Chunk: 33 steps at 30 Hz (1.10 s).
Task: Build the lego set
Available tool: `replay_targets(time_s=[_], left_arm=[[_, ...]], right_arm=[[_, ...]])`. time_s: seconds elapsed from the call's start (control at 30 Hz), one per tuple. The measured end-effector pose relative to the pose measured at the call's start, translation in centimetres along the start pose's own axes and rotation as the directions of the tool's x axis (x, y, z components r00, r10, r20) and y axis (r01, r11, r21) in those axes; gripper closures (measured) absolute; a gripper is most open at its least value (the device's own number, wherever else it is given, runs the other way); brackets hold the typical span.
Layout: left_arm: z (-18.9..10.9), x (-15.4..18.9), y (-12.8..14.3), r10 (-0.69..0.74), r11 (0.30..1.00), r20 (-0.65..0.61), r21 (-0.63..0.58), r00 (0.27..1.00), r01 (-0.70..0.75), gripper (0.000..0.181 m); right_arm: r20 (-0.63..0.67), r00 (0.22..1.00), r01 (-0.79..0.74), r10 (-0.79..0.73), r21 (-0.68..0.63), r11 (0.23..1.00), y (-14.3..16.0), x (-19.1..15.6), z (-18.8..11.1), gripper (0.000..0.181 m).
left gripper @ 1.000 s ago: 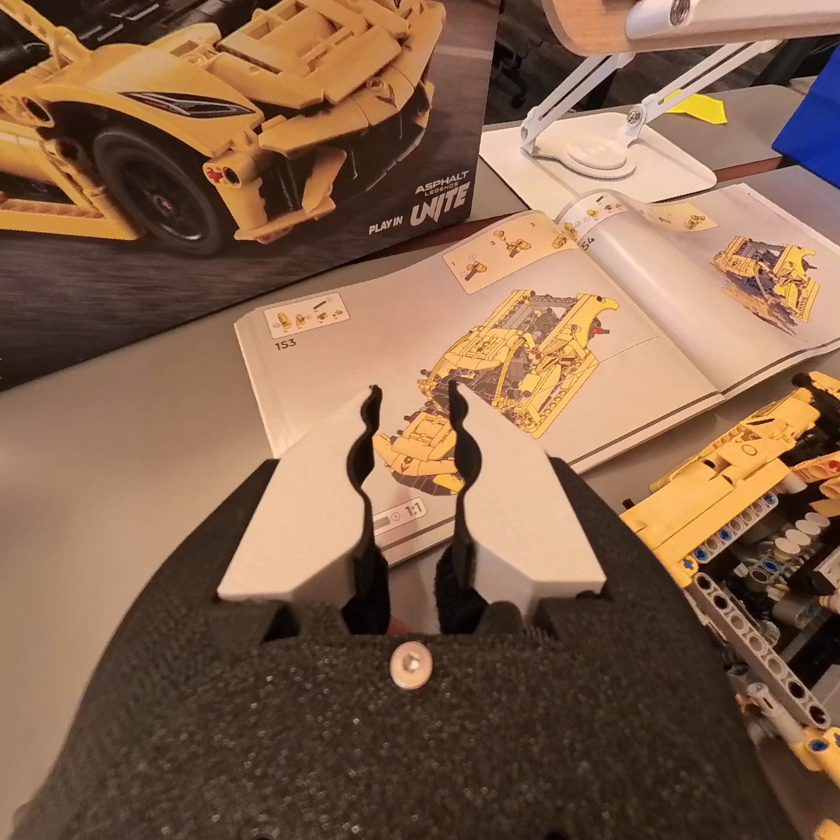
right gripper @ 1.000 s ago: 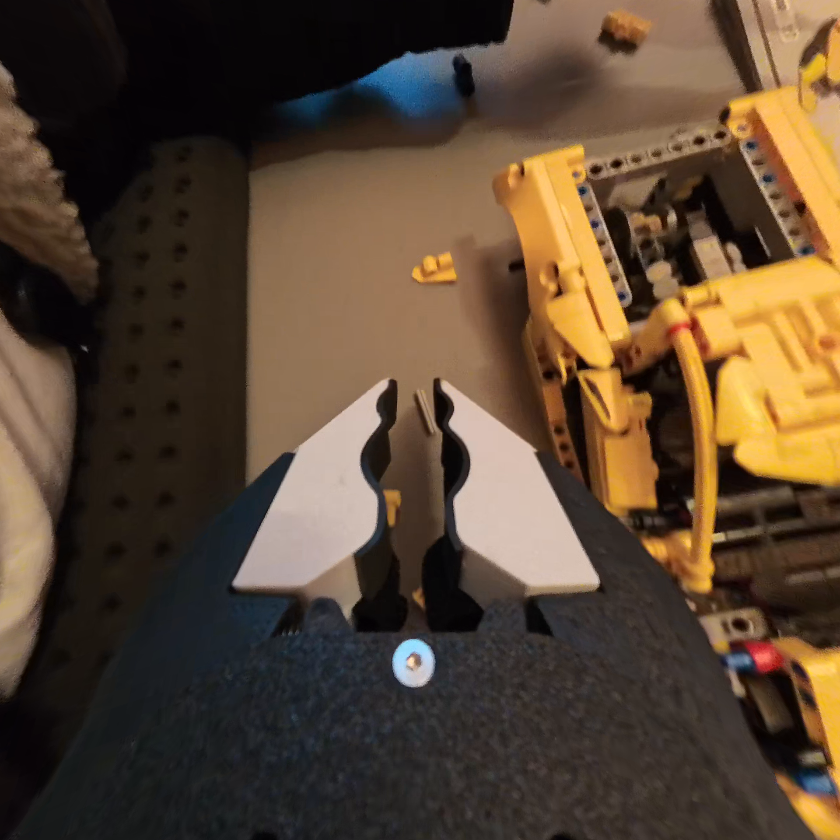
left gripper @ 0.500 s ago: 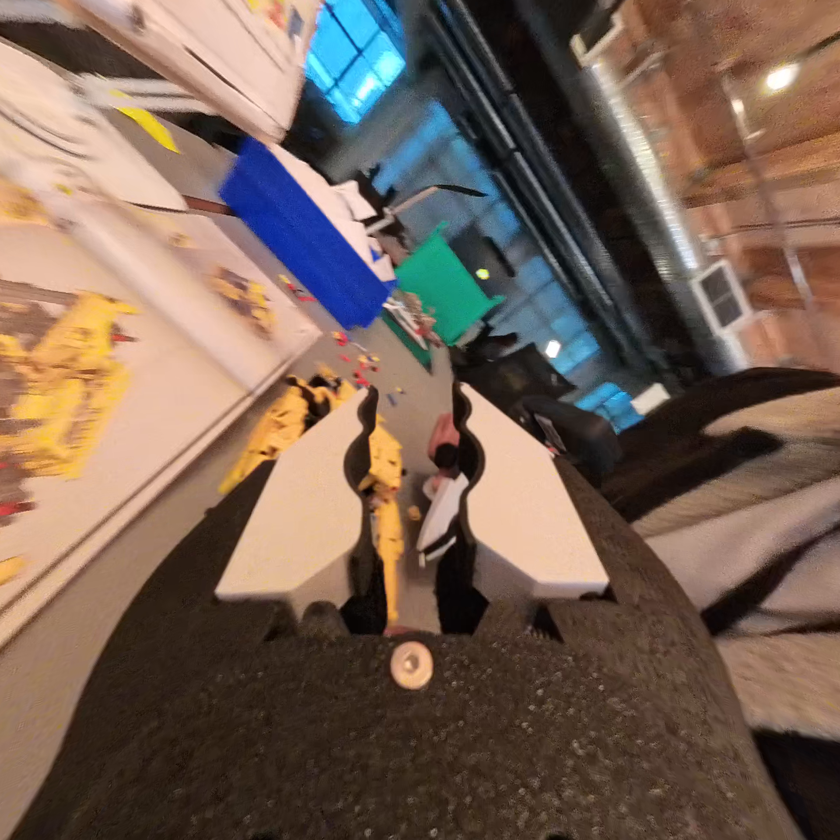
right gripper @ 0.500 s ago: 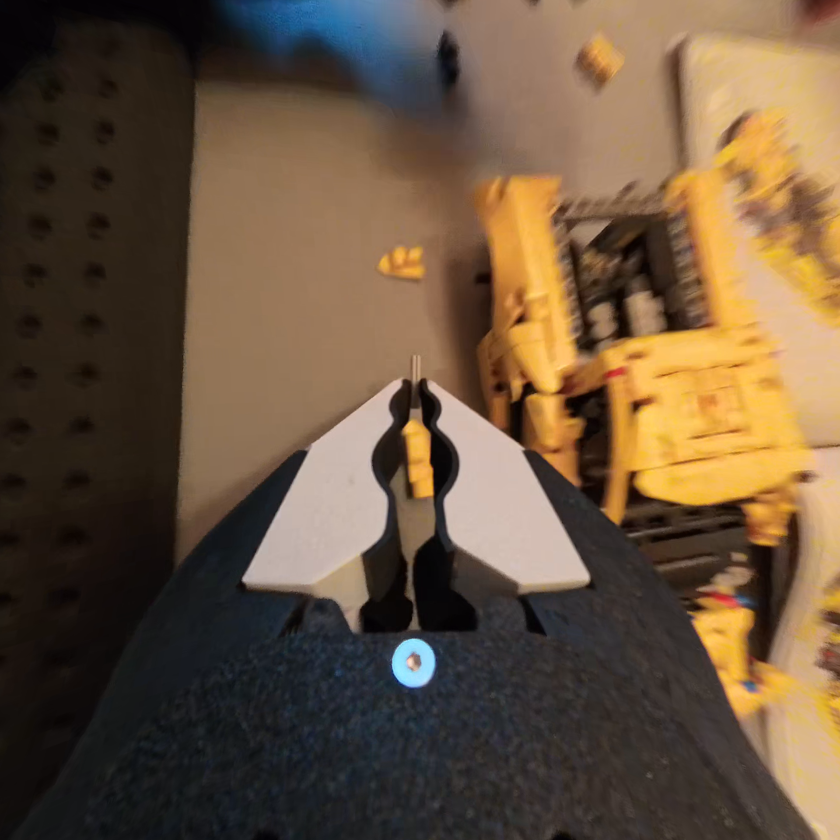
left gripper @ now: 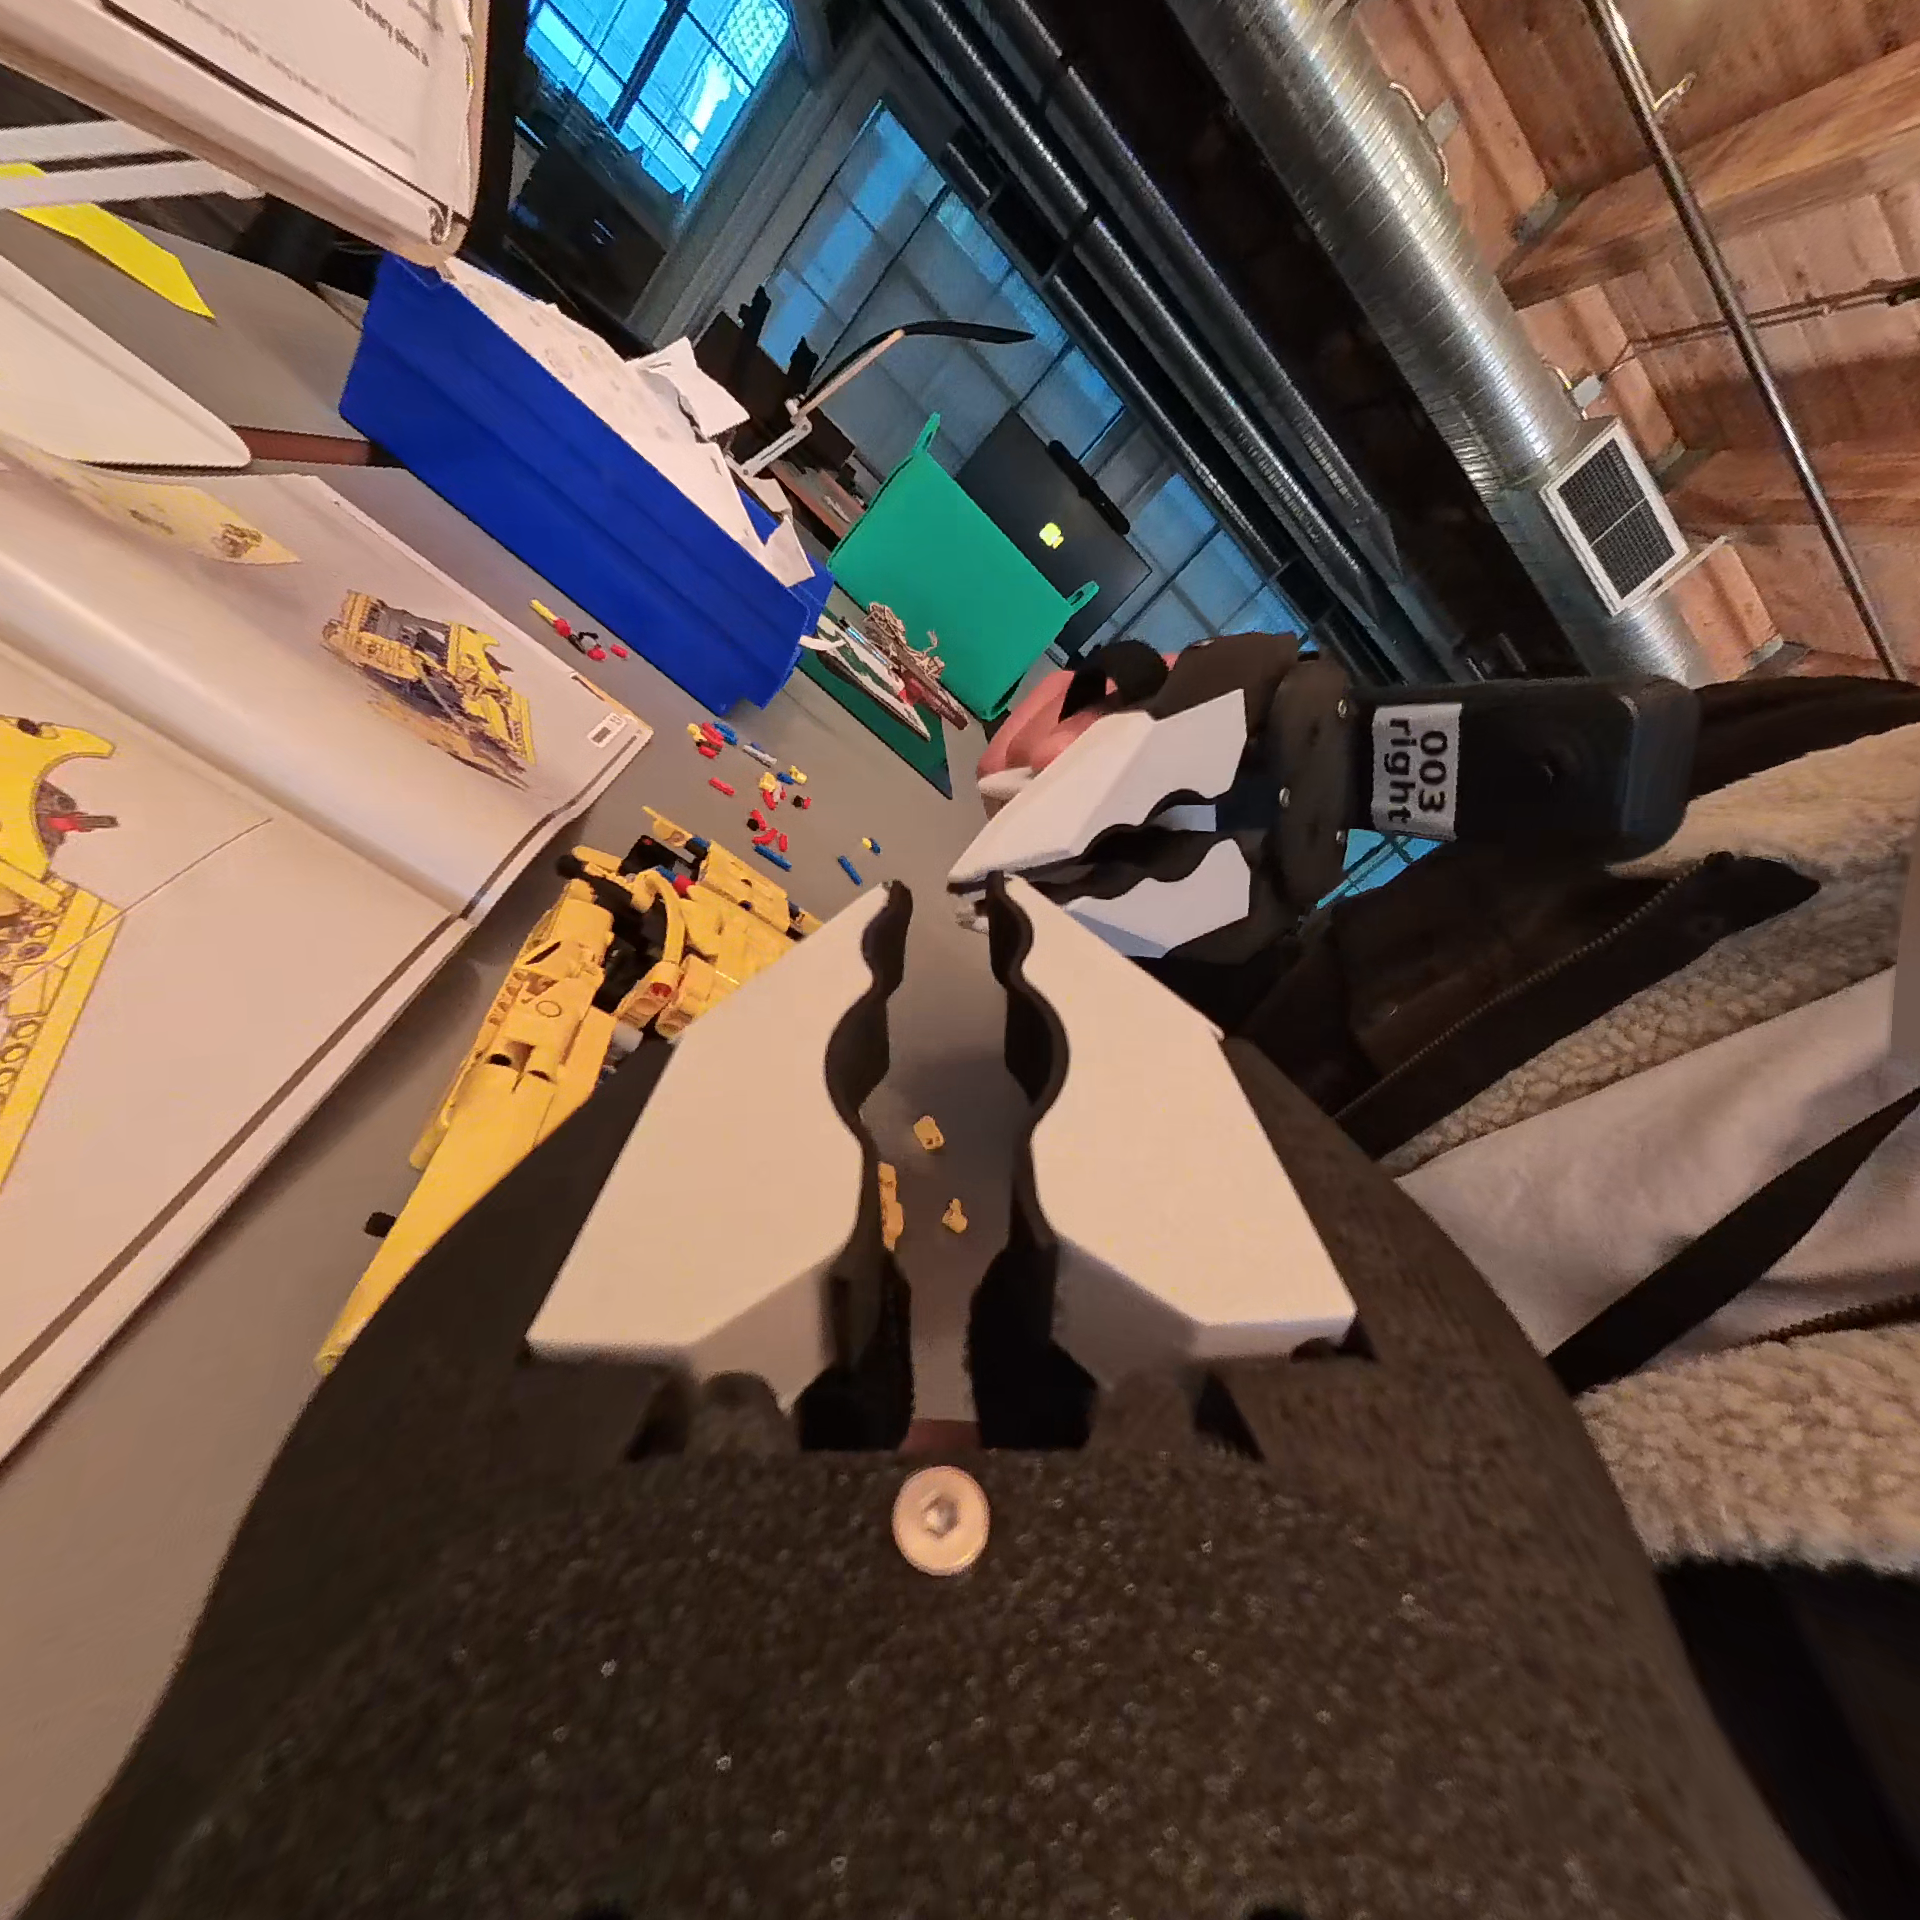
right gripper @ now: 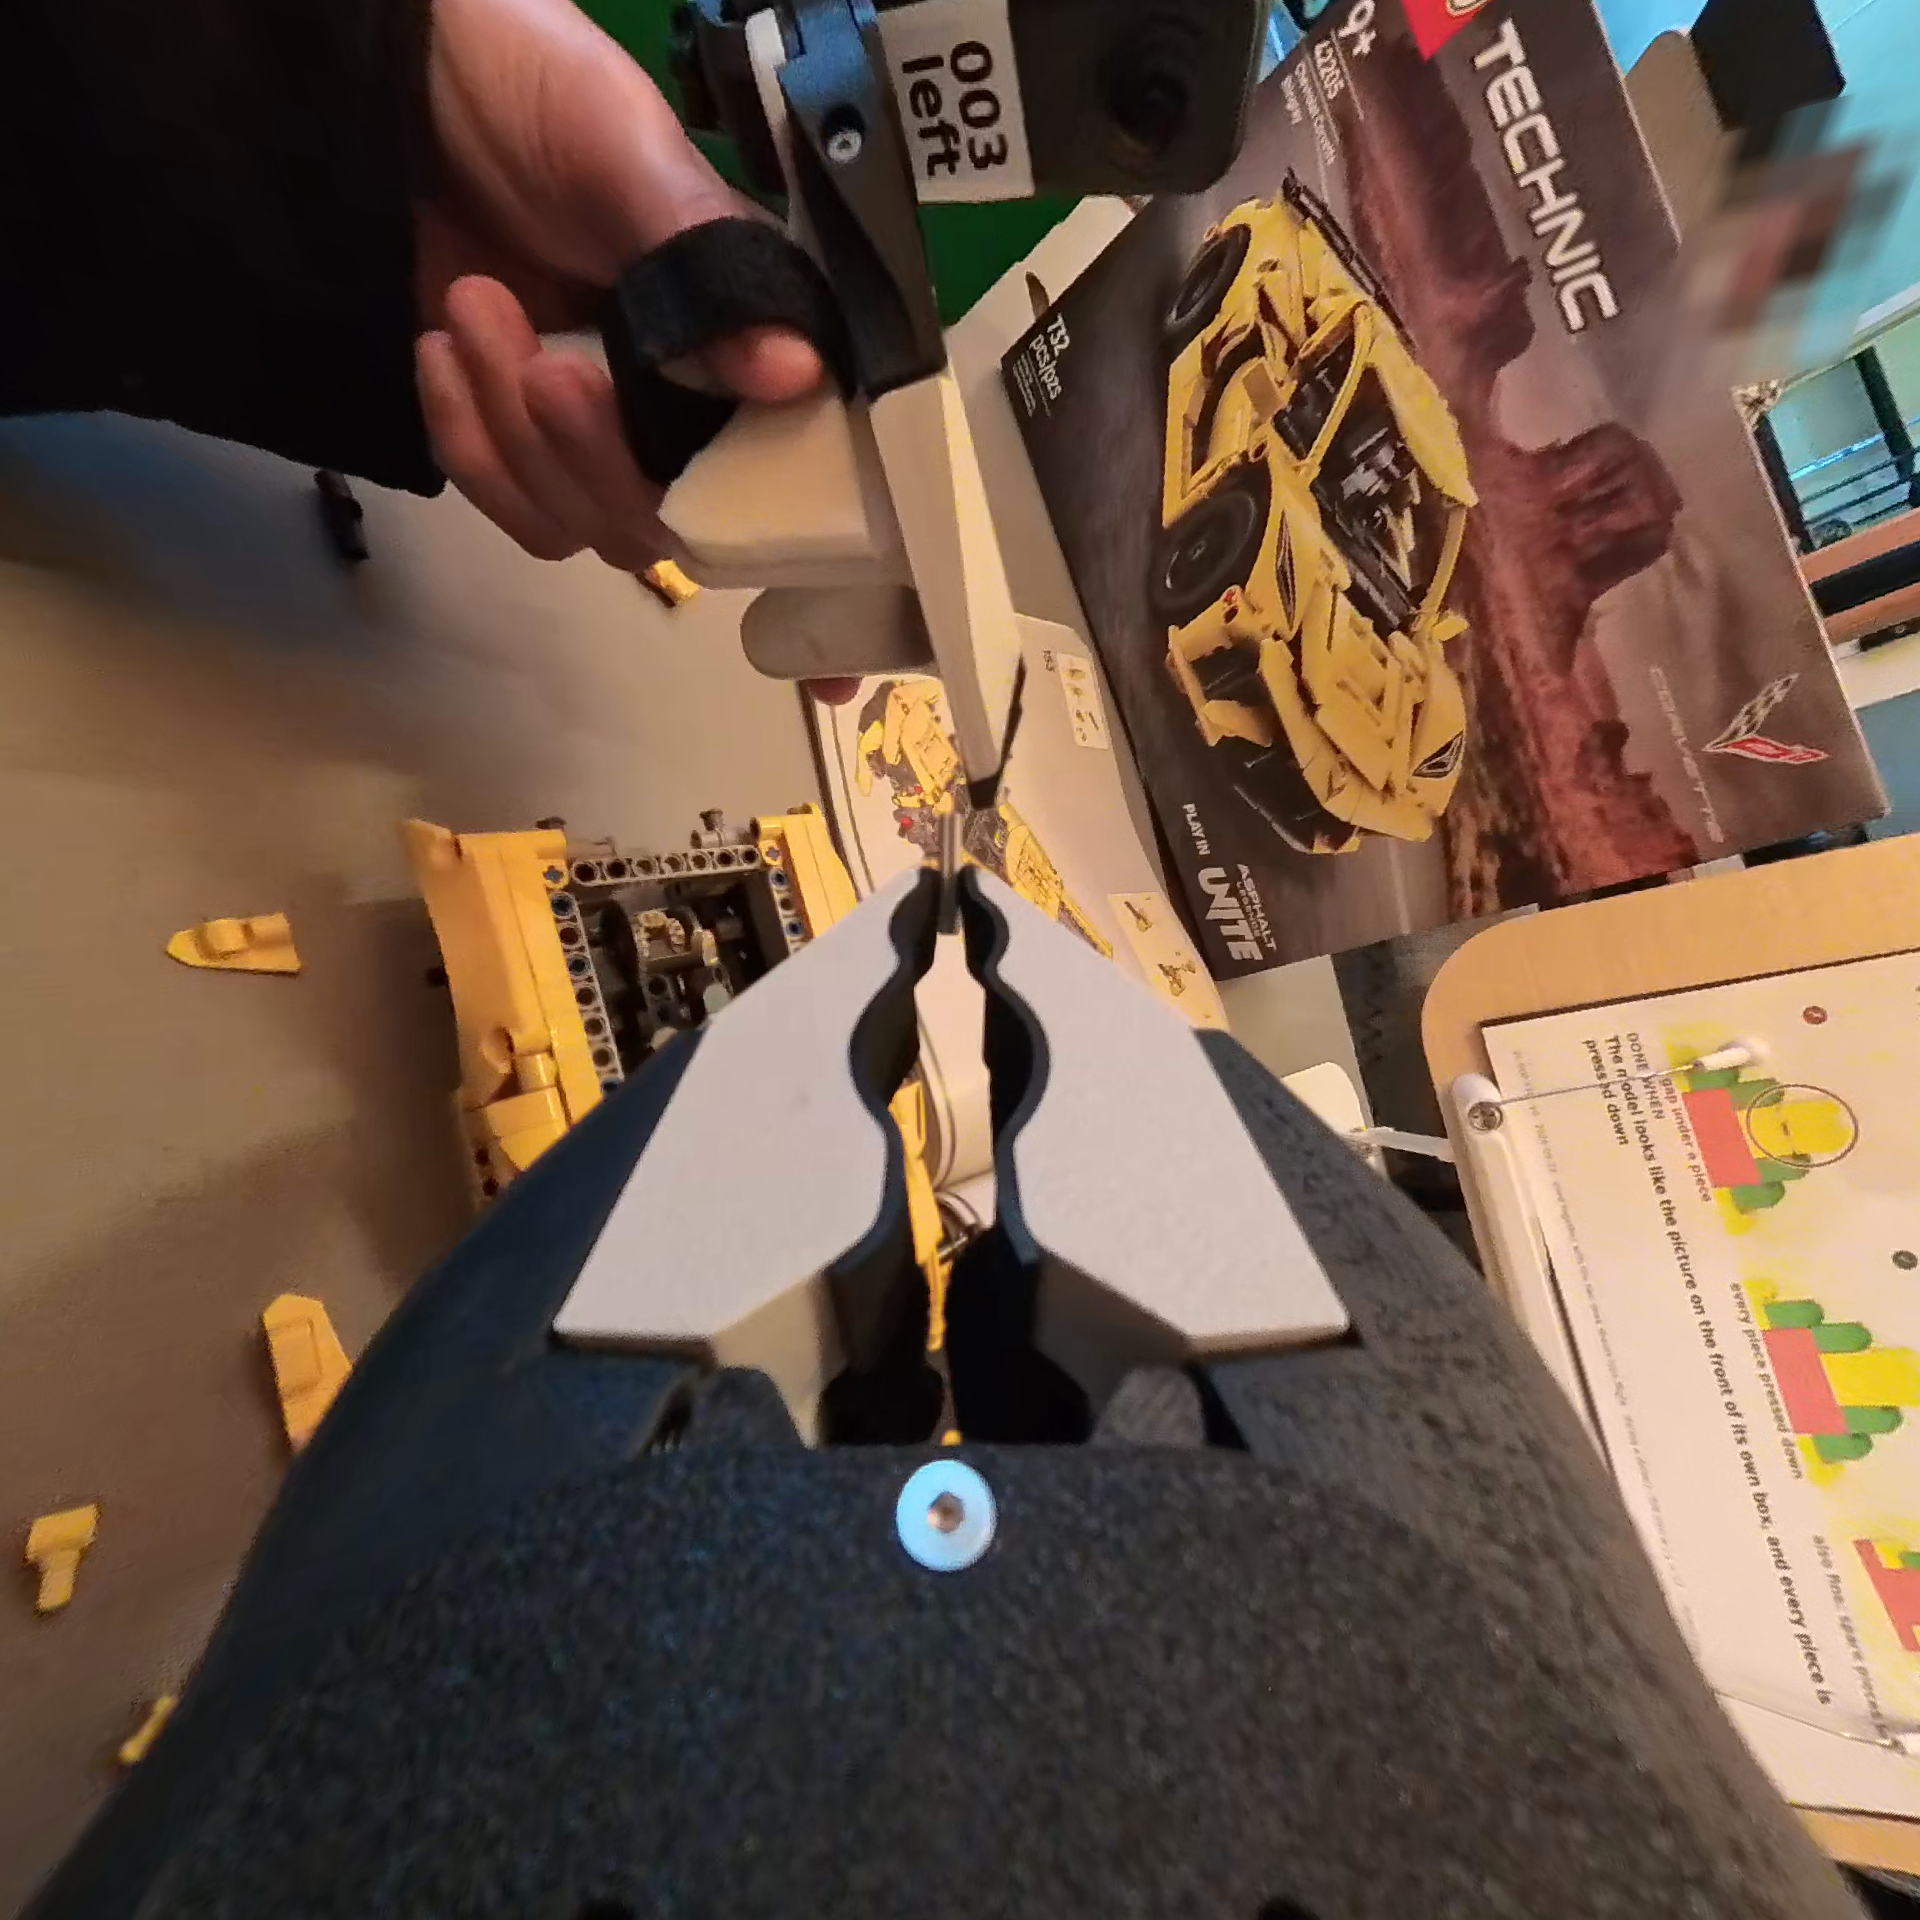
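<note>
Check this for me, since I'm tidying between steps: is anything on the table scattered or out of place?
Yes. Loose yellow pieces lie scattered on the grey table beside the half-built yellow car, and small red, blue and yellow bits are strewn near the blue bin. Nothing looks damaged.

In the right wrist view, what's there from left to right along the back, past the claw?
Flat yellow wedge piece → half-built yellow car model with a grey beam frame → open instruction booklet → dark box picturing a yellow car

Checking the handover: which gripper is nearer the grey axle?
Right. The right gripper pinches the axle at its tips; the left gripper is open just beyond its free end.
</note>
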<state>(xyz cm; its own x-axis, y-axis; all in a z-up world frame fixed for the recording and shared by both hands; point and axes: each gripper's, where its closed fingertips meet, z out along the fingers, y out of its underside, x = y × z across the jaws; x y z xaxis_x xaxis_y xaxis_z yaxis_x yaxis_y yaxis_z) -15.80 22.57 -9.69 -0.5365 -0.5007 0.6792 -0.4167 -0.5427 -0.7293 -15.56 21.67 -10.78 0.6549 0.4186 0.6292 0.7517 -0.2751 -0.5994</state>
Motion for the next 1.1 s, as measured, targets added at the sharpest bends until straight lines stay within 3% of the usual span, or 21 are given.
replay_targets(time_s=[0.37,0.5,0.73,1.1], left_arm=[[0.9,0.5,1.5,0.007,0.997,-0.03,-0.073,1.0,-0.009,0.176],[0.9,0.8,1.4,0.07,0.995,-0.026,-0.075,0.997,-0.072,0.177],[0.1,3.1,0.4,0.051,0.999,-0.173,-0.006,0.983,-0.053,0.178],[0.6,2.8,1.1,0.034,0.998,-0.169,-0.046,0.985,-0.042,0.178]], right_arm=[[0.007,1.0,0.02,-0.02,0.01,1.0,-0.3,-0.4,0.3,0.178],[0.008,1.0,-0.004,0.004,0.054,0.999,-0.7,-0.4,0.0,0.178],[0.053,0.993,-0.113,0.105,0.189,0.976,-1.7,-0.1,-1.9,0.169],[0.024,1.0,-0.022,0.019,0.166,0.986,-1.7,-0.4,-1.7,0.176]])
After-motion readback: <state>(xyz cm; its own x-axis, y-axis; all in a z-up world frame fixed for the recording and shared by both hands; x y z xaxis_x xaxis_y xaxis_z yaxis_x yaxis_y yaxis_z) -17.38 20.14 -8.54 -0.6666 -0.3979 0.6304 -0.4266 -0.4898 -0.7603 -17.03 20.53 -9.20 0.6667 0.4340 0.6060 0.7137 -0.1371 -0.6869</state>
